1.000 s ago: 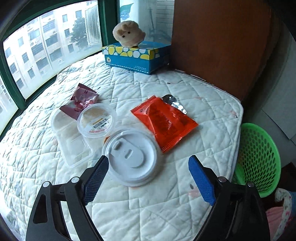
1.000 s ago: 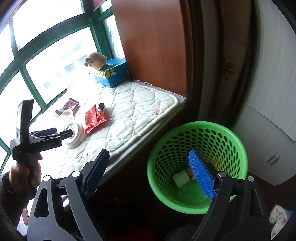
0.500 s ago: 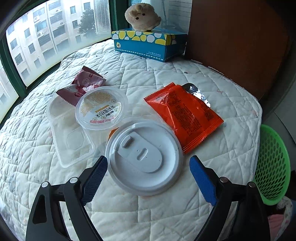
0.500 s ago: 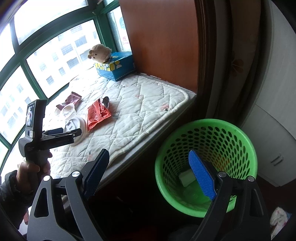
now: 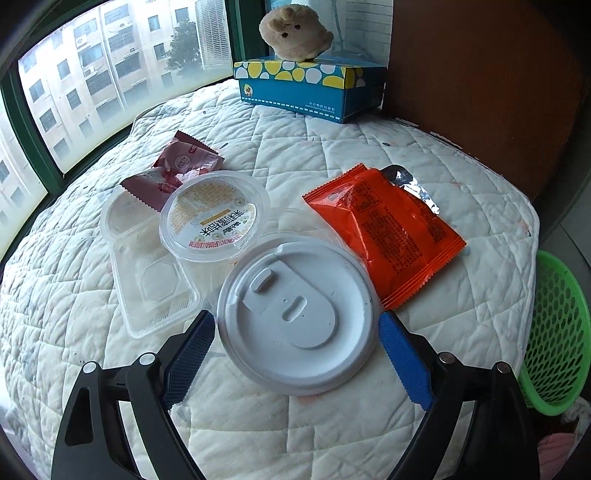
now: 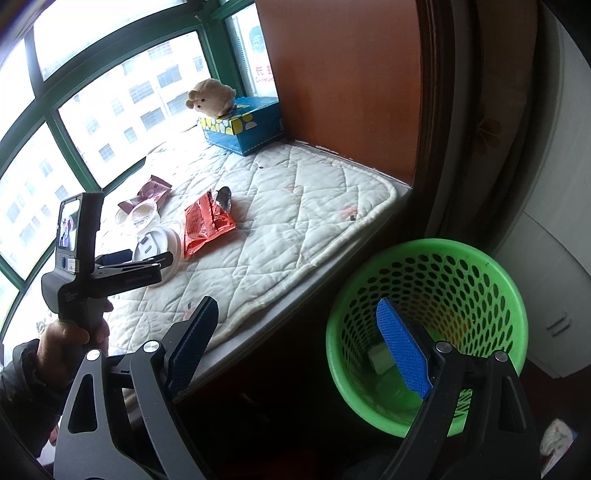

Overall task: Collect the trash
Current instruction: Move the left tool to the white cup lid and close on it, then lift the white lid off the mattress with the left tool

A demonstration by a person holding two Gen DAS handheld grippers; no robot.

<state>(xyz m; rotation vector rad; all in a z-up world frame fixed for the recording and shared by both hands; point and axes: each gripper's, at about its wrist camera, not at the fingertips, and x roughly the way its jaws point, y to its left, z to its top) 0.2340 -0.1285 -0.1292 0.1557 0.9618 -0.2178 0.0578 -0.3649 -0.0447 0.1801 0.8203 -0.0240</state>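
A white plastic cup lid (image 5: 297, 314) lies on the quilted window-seat pad (image 5: 332, 147). My left gripper (image 5: 295, 325) is open, its blue pads on either side of the lid's near half, apart from it. Behind the lid lie a clear round lid with a label (image 5: 214, 221), a clear plastic tray (image 5: 147, 266), a dark red wrapper (image 5: 177, 170) and an orange snack packet (image 5: 388, 229). My right gripper (image 6: 295, 332) is open and empty, off the pad's edge beside the green basket (image 6: 424, 295). The left gripper (image 6: 147, 258) also shows in the right wrist view, at the white lid (image 6: 155, 243).
A blue tissue box (image 5: 306, 88) with a plush toy (image 5: 295, 33) on it stands at the pad's far end by the window. A brown wooden panel (image 5: 480, 92) closes the right side. The basket (image 5: 554, 325) stands on the floor off the pad's right edge and holds some trash (image 6: 380, 358).
My left gripper has moved forward and down, so the white lid now lies between its open pads. My right gripper has shifted a little; the basket sits further right in its view.
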